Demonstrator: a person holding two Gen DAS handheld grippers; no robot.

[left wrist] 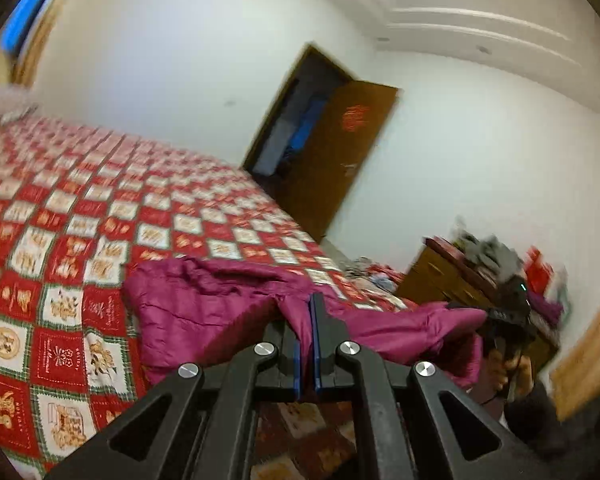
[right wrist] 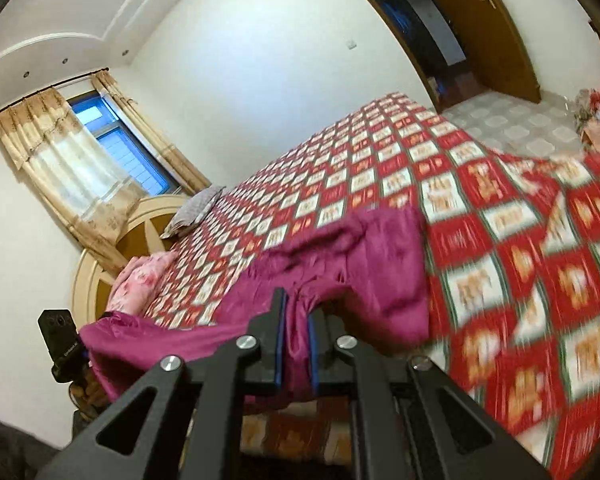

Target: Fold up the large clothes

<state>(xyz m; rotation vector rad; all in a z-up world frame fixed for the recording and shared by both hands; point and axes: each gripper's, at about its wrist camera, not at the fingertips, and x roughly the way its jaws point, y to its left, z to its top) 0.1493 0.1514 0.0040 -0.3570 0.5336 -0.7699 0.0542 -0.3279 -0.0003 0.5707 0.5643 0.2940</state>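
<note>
Both tools pinch the magenta jacket [left wrist: 220, 304] — left tool [left wrist: 307, 344] nearly closed, right tool [right wrist: 296, 344] slightly wider.

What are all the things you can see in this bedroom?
jacket: one, magenta, near edge of the bed, pinched by both grippers
bedspread: one, red and white checks, covering the bed
pillows: two, one grey, one pink, by the headboard
curtains: cream, at the window
door: one, brown, open
dresser: one, brown wood, cluttered, by the far wall
left gripper: one, black with blue pads, shut on jacket
right gripper: one, black with blue pads, shut on jacket
</note>
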